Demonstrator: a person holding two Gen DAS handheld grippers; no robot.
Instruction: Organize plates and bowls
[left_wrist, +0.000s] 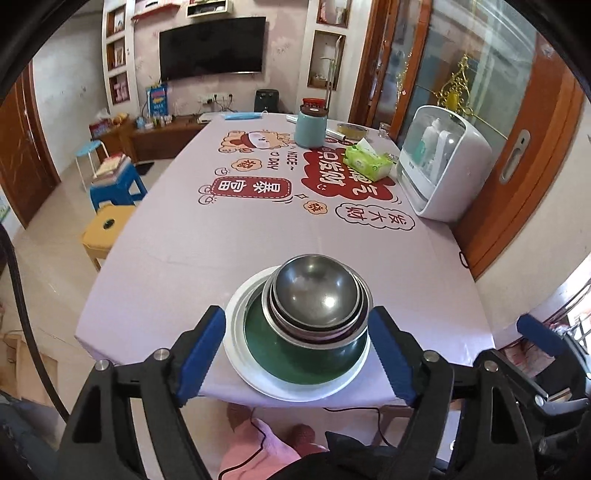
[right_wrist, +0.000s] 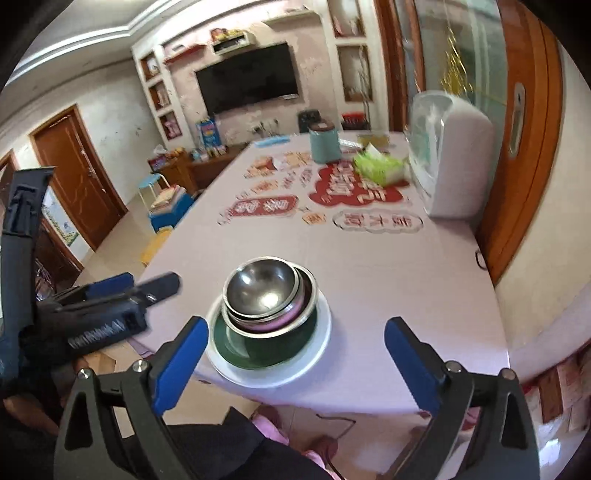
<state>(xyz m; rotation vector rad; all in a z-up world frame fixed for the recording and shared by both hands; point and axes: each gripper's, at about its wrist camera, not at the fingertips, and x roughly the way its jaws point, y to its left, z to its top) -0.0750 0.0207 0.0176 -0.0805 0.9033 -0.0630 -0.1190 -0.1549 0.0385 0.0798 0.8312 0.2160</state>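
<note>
- Left gripper (left_wrist: 297, 332) with blue-padded black fingers is hanging wide open at the near table edge, jaws flanking the dish stack without touching it — holding nothing.
- Right gripper (right_wrist: 295, 339) is likewise spread wide, empty, hovering short of the same stack; the right-wrist view is motion-blurred.
- Round white plate (left_wrist: 236, 354) is sitting on the pale lilac tablecloth (left_wrist: 184, 236), right at the near edge of the table.
- Dark green shallow dish (left_wrist: 295, 354) is lying inside the white plate.
- Nested stainless-steel bowls (left_wrist: 316, 291) are stacking on the green dish, shifted toward its far side; the smallest shiny one is on top, and a pinkish bowl wall is showing between the steel rims in the right-wrist view (right_wrist: 291, 312).
- Tablecloth is carrying red and white cartoon print with upside-down Chinese characters, plus "NICE~" and "DAY" readable near the middle.
- Teal cylindrical canister with a dark lid (left_wrist: 310, 127) is standing at the far end of the table.
- Green-and-white soft tissue pack (left_wrist: 367, 160) is lying just beside the white domed countertop appliance with a clear window (left_wrist: 443, 166), on the right side of the table; pack lettering is too small to read.
- Black wall-mounted television (left_wrist: 212, 48) is hanging on the far wall.
- In the right-wrist view the left gripper's black body is showing white lettering at far left — too blurred to read.
</note>
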